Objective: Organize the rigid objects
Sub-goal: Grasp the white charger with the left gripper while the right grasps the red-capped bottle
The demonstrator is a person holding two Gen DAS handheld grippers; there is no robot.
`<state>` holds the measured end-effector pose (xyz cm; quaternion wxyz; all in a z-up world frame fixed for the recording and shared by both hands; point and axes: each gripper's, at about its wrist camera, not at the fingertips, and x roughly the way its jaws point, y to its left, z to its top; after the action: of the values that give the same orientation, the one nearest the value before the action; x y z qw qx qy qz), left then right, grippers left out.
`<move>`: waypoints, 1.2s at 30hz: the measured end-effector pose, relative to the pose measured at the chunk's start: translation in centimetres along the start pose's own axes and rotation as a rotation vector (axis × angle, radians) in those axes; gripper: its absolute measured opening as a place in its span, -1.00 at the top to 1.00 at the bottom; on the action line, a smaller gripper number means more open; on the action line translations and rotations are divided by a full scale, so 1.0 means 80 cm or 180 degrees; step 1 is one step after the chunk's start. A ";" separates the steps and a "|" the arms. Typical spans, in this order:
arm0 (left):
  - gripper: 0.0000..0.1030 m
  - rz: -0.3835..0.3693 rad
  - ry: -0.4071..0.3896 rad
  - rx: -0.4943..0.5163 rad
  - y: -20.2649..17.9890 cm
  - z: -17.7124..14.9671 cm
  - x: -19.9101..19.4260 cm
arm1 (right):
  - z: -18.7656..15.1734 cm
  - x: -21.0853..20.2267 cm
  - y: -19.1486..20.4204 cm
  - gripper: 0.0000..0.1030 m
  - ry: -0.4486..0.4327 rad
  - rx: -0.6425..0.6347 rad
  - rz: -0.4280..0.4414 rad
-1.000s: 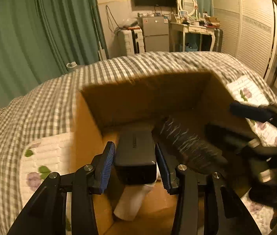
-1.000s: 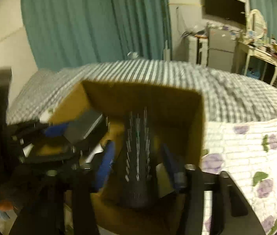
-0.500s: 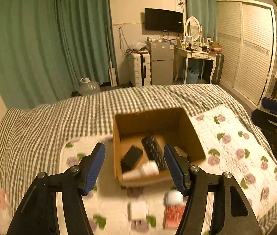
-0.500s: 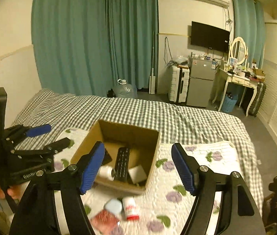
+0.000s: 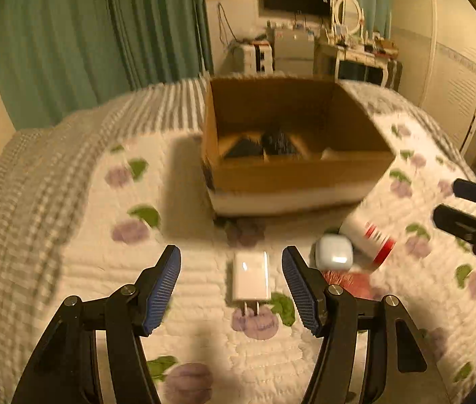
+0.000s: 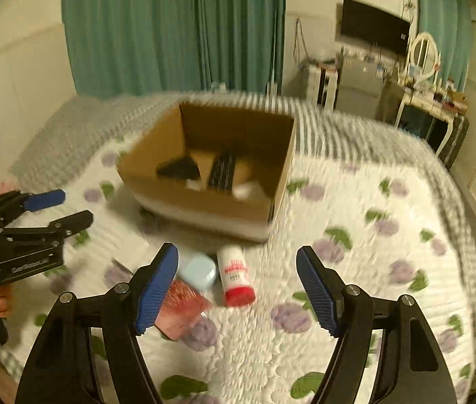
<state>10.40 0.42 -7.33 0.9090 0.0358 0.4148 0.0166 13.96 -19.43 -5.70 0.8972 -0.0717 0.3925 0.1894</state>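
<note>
4 loose items lie on the quilt [image 5: 69,269] in front of the cardboard box [image 5: 292,175]. Your left gripper [image 5: 231,286], jaws moderately apart and empty, frames the white charger [image 5: 250,280], glossy hard block, long axis pointing away, prongs toward you. Your right gripper [image 6: 238,289], wide and empty, is nearer the bottle [image 6: 237,276], earbud case [image 6: 199,272] and pink packet [image 6: 180,309].

Green curtains [image 6: 177,27] hang behind the quilted bed [image 6: 389,269]
</note>
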 end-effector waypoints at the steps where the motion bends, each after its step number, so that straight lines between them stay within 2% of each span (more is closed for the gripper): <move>1: -0.27 -0.0020 0.0048 0.0004 -0.002 -0.004 0.011 | -0.006 0.015 -0.002 -0.41 0.0060 -0.0011 0.0015; 3: -0.27 -0.0042 0.0131 0.0020 -0.005 -0.012 0.033 | -0.018 0.051 -0.006 -0.41 0.0228 -0.0039 0.0024; 8: -0.27 -0.0034 0.0306 -0.0011 -0.001 -0.022 0.075 | -0.032 0.104 -0.011 -0.38 0.0434 0.0009 0.0096; 10: -0.27 -0.0035 0.0404 -0.0029 0.002 -0.027 0.090 | -0.031 0.118 -0.015 -0.31 0.0472 0.0064 0.0100; 11: -0.27 -0.0127 0.0434 -0.0075 0.004 -0.029 0.095 | -0.029 0.125 -0.016 -0.29 0.0501 0.0105 0.0094; 14: -0.27 -0.0184 0.0454 -0.0091 0.004 -0.031 0.099 | -0.024 0.140 -0.018 -0.12 0.0550 0.0180 0.0116; 17: -0.27 -0.0201 0.0573 0.0045 -0.007 -0.034 0.108 | -0.025 0.146 -0.014 -0.02 0.0591 0.0142 0.0123; 18: -0.27 -0.0117 0.0607 0.0128 -0.014 -0.036 0.113 | -0.027 0.147 -0.010 0.05 0.0610 0.0103 0.0125; 19: -0.27 -0.0073 0.0614 0.0161 -0.017 -0.036 0.114 | -0.027 0.147 -0.008 0.20 0.0612 0.0086 0.0138; 21: -0.21 -0.0048 0.0577 0.0177 -0.020 -0.036 0.114 | -0.029 0.143 -0.001 0.24 0.0591 0.0029 0.0094; 22: 0.06 -0.0049 0.0558 0.0157 -0.020 -0.036 0.112 | -0.030 0.140 0.001 0.26 0.0584 0.0011 0.0072; 23: 0.20 -0.0062 0.0544 0.0137 -0.020 -0.036 0.110 | -0.032 0.136 0.003 0.26 0.0562 0.0006 0.0073; 29: 0.21 -0.0110 0.0496 0.0036 -0.021 -0.040 0.079 | -0.044 0.098 0.010 0.30 0.0462 0.0060 0.0039; 36: 0.21 -0.0206 0.0260 0.0019 -0.041 -0.024 -0.003 | -0.047 0.037 0.028 0.30 0.0321 0.0151 0.0019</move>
<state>8.79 -2.78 -8.70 0.8913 0.0243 0.4526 -0.0125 12.32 -17.59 -10.38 0.8771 -0.0588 0.4418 0.1789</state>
